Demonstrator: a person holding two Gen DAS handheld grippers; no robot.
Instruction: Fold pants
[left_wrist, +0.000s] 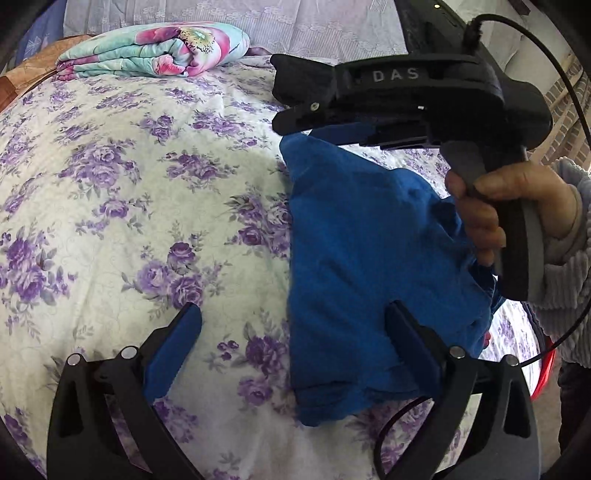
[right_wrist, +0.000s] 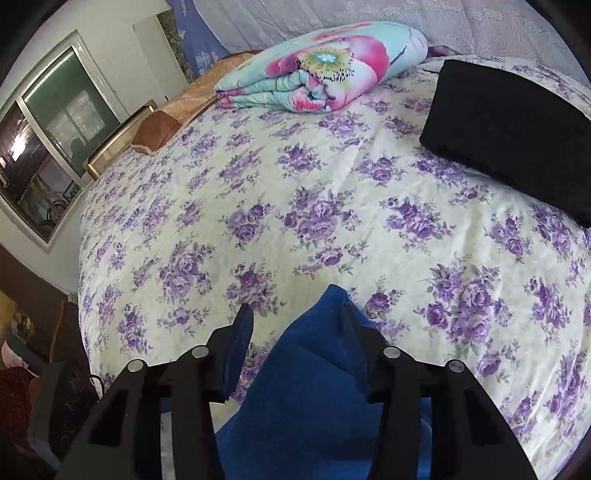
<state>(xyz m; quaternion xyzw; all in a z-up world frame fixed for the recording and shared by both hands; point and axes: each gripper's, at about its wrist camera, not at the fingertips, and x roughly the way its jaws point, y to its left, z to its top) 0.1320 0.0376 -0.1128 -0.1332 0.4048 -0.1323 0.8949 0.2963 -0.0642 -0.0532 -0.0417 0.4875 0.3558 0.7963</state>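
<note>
Closest to the left wrist camera, the left gripper (left_wrist: 293, 321) has its two blue-padded fingers spread wide, holding nothing; its right finger lies against the near part of the blue pants (left_wrist: 369, 258), its left finger over bare bedspread. From the right wrist camera, the right gripper (right_wrist: 297, 315) also looks parted, with a peak of the pants (right_wrist: 314, 387) rising between its fingers and against the right one. Whether the fabric is pinched or only draped there cannot be told.

In the left wrist view the pants hang in a bunched, roughly triangular mass from under the right gripper (left_wrist: 291, 107), which is held above the bed by a hand (left_wrist: 495, 206) in a ribbed grey sleeve. Their lower edge rests on the purple-flowered bedspread (left_wrist: 129, 184). A black cable (left_wrist: 576, 110) loops from the gripper's rear past the hand.

To the left of the pants the bedspread (right_wrist: 295, 184) stretches broad and flat. Farther on the right sits a black folded cloth (right_wrist: 509, 133), well apart from the pants. At the far end lies a rolled teal and pink floral quilt (right_wrist: 321, 66), with an orange-brown pillow (right_wrist: 177, 114) beside it near a wooden headboard rail (right_wrist: 114, 142). A lace curtain (right_wrist: 369, 18) hangs behind, and a window (right_wrist: 48, 147) is on the left wall.
</note>
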